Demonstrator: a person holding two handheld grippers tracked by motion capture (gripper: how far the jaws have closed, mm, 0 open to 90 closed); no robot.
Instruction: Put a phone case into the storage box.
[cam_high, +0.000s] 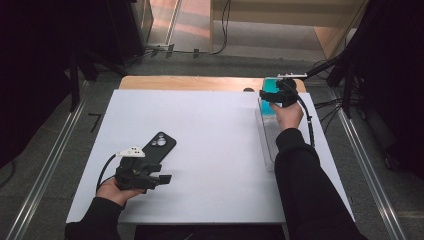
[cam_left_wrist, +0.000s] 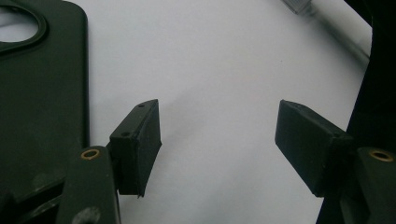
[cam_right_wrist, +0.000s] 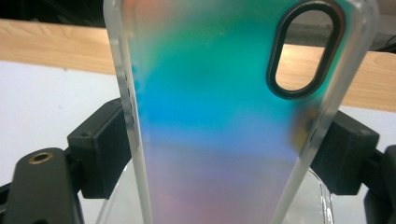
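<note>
Near the desk's (cam_high: 210, 130) front left corner, the left tongs (cam_left_wrist: 217, 140) stand apart over bare white surface, holding nothing; the black phone (cam_high: 159, 146) lies flat just beside them, matte, with round camera rings. A careless sweep could nudge it. At the far right corner, the right tongs (cam_right_wrist: 224, 154) are clamped across the iridescent phone case (cam_right_wrist: 219, 107), upright, above the clear plastic tray (cam_high: 267, 140) along the right edge. The case is thin, glossy, teal fading to pink, with frosted rims and an oval camera cutout; squeezed on slick edges, it could flex and slip or tilt.
</note>
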